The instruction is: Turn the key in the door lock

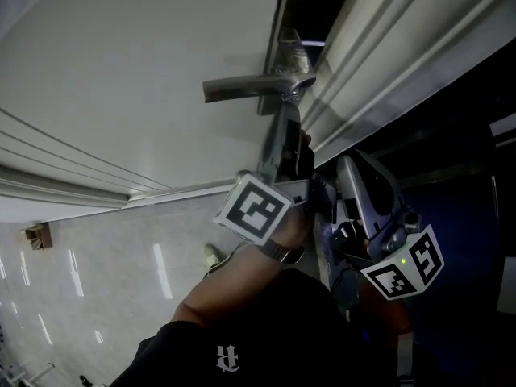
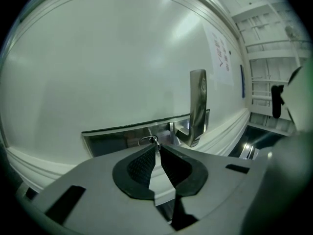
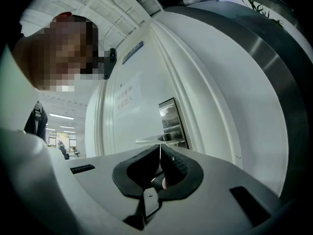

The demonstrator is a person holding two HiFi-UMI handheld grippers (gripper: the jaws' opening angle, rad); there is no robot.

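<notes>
White door [image 1: 121, 55] fills most of my view, with pale floor [image 1: 97, 280] below it. Near the door's edge sits the metal lock plate [image 2: 122, 133], its lever handle [image 2: 198, 102] at one end. My left gripper [image 2: 157, 148] is pinched on the key [image 2: 156, 144] in that plate, near the lever's root, with its wire ring [image 2: 148, 140] showing at the tips. My right gripper [image 3: 160, 153] is closed on nothing, apart from the door.
</notes>
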